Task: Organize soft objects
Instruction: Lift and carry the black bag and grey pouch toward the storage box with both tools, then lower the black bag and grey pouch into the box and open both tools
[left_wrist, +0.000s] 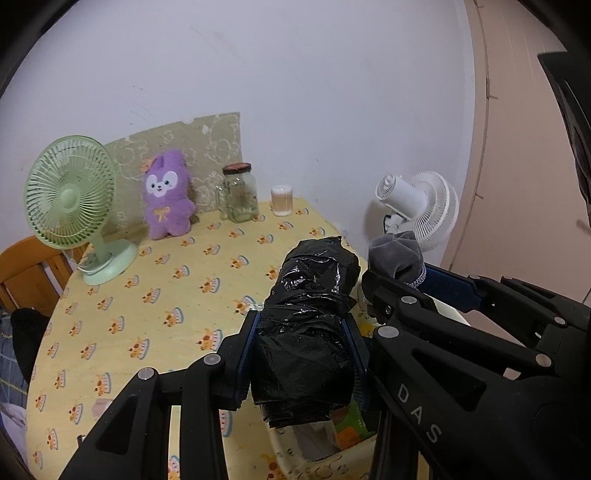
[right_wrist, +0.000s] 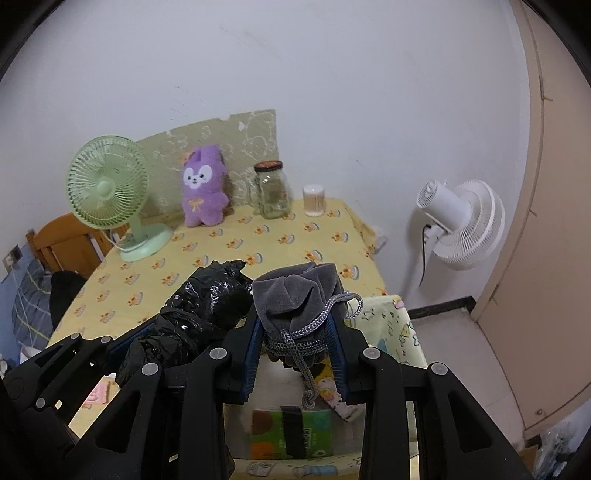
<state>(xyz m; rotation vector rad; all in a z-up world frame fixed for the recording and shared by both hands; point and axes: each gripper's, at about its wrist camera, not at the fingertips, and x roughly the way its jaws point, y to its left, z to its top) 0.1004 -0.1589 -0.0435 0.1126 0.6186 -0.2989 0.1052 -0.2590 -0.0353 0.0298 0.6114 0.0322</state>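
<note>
Left wrist view alone shows the left tongs (left_wrist: 303, 354) clamped narrowly on a black plastic bundle (left_wrist: 310, 314). Right wrist view shows the right tongs (right_wrist: 295, 354) gripping a grey drawstring pouch (right_wrist: 295, 299), above the tabletop (right_wrist: 229, 251) edge.

My two wrist fisheyes sit side by side, angled down over the table (left_wrist: 155, 295), sharing the purple plush (right_wrist: 204, 196) against the far wall.
</note>
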